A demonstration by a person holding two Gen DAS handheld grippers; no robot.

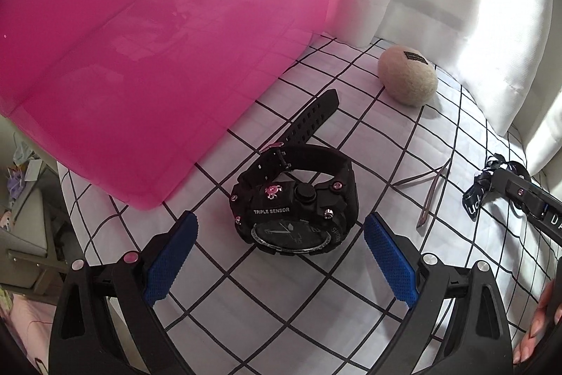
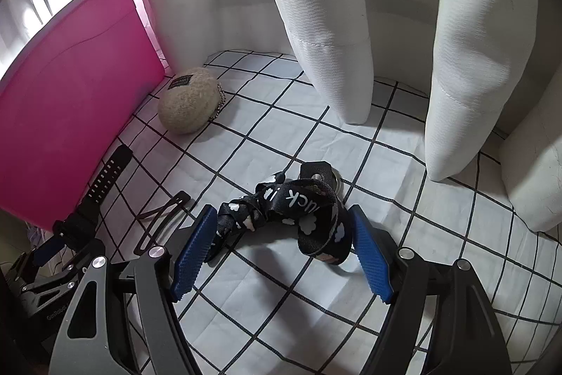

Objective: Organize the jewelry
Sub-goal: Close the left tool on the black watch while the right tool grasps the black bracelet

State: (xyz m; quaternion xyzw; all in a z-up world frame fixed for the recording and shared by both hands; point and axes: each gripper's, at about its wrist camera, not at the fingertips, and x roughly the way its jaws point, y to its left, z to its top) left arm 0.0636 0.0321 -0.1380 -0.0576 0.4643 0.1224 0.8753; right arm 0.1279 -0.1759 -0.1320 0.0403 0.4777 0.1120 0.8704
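Left hand-held gripper (image 1: 277, 259) open before watch (image 1: 295, 199) marked "TRIPLE SENSOR".

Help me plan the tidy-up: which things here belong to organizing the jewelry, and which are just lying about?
Belongs to the job:
black watch
black printed strap
hair clip
fuzzy ball charm with chain
pink bin, the likely container
left gripper and right gripper, jaws open

Just lying about:
checked cloth
white curtains
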